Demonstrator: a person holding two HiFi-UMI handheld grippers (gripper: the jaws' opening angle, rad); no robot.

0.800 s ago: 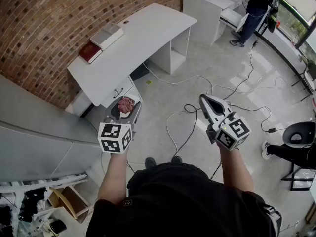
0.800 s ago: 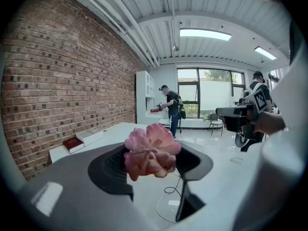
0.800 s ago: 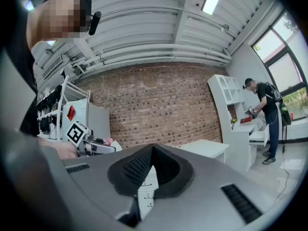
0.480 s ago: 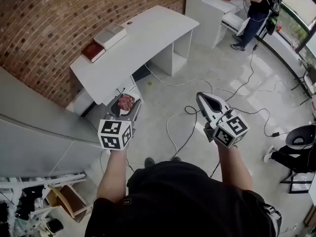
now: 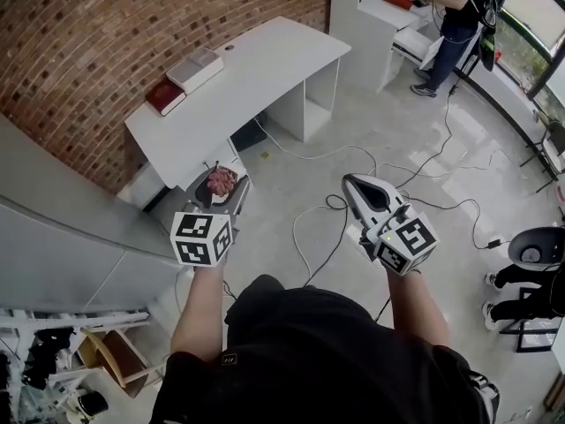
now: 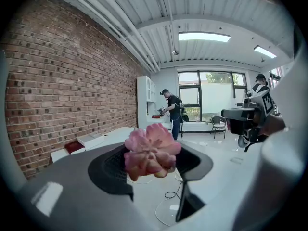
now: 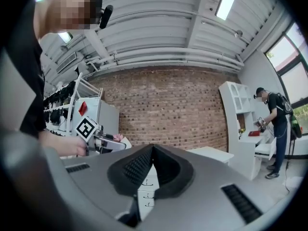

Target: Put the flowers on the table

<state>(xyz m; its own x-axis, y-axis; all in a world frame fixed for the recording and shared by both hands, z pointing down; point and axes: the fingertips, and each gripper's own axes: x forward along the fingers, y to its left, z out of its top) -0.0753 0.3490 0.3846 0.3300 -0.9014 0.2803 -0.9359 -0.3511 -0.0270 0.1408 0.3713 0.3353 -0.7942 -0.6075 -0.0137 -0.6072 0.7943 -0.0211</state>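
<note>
You've got one left gripper [image 5: 226,172], one right gripper [image 5: 353,184], one flower [image 5: 221,182] (pink), one table [image 5: 256,69], one red book [image 5: 164,95], one white box [image 5: 195,65].

The grey left tool's [image 5: 219,177] jaws cover part of the pink layered flower [image 5: 222,184] in the head view. Its right edge cuts off a black round chair [image 5: 534,247].

Person wears a black tee [image 5: 327,352] w/ short sleeves [image 5: 201,376]. L gripper [image 5: 222,173] & R gripper [image 5: 351,182]: grey shells, black bumpy pads [image 7: 137,167] inside. Each has a white cube [image 5: 201,238] w/ black square marks.
</note>
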